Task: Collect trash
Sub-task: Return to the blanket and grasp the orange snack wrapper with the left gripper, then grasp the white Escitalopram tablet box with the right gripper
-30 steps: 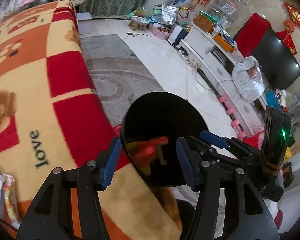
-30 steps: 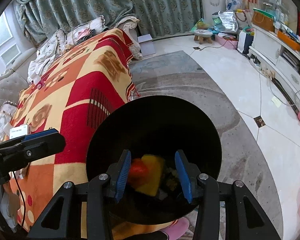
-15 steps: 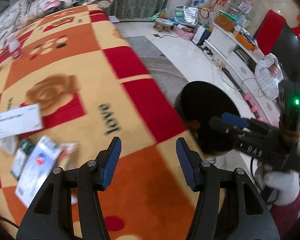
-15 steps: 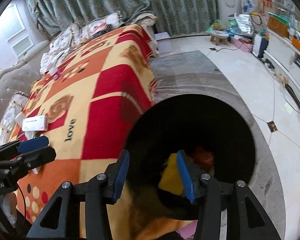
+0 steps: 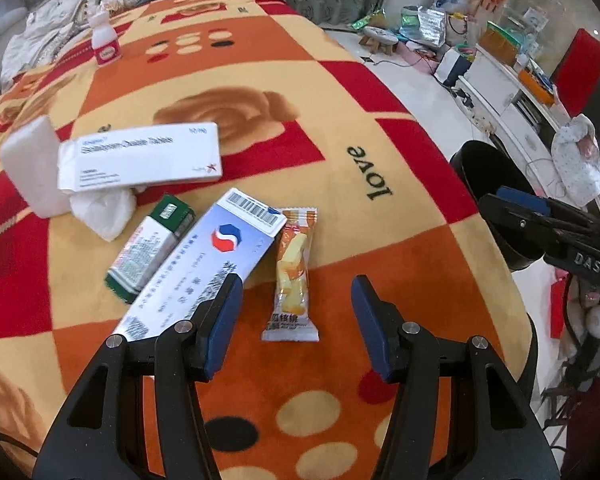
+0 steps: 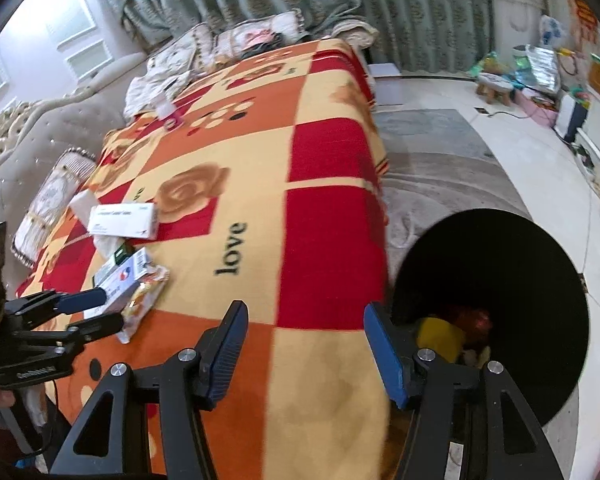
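Since the earlier frame the left gripper (image 5: 296, 320) has swung away from the black bin (image 5: 496, 200) to hang over the litter on the patterned blanket (image 5: 340, 92), while the right gripper (image 6: 304, 348) has drawn back from the bin mouth toward the blanket edge. From left to right in the left wrist view: a white tablet box (image 5: 140, 156) resting on a crumpled tissue (image 5: 104, 208), a green-ended carton (image 5: 148, 248), a long blue-and-white carton (image 5: 204, 268) and an orange snack wrapper (image 5: 294, 276). The wrapper lies just beyond the left jaws, slightly left of their midline, its long axis running near to far, roughly along the line of the fingers. The left jaws stand moderately wide with nothing between them. The right jaws are opening, also empty, with the bin at their right showing yellow and red trash (image 6: 456, 332) inside. The left gripper is judged much the nearer to the wrapper.
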A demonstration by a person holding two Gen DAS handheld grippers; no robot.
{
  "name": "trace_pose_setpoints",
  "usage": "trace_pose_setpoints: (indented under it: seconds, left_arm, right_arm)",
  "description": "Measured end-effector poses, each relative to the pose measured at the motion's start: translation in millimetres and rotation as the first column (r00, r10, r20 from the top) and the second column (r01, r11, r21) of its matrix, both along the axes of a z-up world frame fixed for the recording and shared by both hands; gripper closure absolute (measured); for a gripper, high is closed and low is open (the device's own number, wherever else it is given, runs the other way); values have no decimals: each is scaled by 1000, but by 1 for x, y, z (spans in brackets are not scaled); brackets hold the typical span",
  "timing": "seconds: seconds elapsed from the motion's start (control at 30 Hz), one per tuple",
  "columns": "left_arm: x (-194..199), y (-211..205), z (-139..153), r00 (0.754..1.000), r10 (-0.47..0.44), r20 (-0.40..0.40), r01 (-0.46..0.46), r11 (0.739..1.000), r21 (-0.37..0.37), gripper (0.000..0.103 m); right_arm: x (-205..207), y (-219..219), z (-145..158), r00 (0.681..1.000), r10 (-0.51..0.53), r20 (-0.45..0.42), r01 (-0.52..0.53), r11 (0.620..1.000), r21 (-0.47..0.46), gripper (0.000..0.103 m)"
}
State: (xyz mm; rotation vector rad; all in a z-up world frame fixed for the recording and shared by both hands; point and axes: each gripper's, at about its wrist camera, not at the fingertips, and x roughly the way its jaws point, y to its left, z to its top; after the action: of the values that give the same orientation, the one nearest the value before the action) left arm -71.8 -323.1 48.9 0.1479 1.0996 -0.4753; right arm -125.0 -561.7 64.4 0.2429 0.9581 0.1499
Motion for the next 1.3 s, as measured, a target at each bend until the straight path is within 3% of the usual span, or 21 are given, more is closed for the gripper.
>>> trace_pose_setpoints:
  seconds: [0.13,0.2,0.27,0.43,0.63,0.7,0.8,0.9,1.0,1.13,1.3]
  left_arm:
    - [5,-12,-3,1000,-17,25,17,1000,-11,50]
    - [8,-15,-5,1000,-19,17,19,1000,-14,61]
    - [6,-14,-6,999,-29,-12,29,999,-19,61]
    - [3,-5,-11,1000,-28,3,28,999,19,61]
    - [18,-4,-21,999,6,-38,-7,999,-32,62]
    - [18,-6,-21,999,-3,-33,2,1000,-30,90]
    - [14,-1,-16,999,-16,-49,13,998,-63,91]
    - [6,16,-2,997,-16,-70,7,992,-130,91]
    - [-2,41,21,999,6,-39,-12,986,-164,91]
    - [2,82,36,996,84,-9,-85,985,-151,91]
    - [14,128,33,980,200,-5,-199,973,-115,91]
  right_arm:
    - [6,16,-1,1000,29,-8,-29,1000,-7,45]
    - [8,21,0,999,39,-10,-39,999,-11,45]
    - [11,27,0,999,50,-14,-50,999,-19,45]
    - [12,32,0,998,59,-16,-59,998,-19,44]
    - [18,39,-5,998,62,-33,-63,998,-4,43]
    - [19,42,-4,997,70,-34,-71,997,-8,43]
    - [22,49,-4,995,89,-37,-89,996,-9,43]
    - [26,57,-5,993,112,-36,-113,994,-6,43]
    - [36,72,-5,987,157,-28,-157,988,6,43]
    - [58,107,-4,964,265,-1,-265,964,-1,41]
    - [94,158,0,910,413,34,-411,911,-36,34]
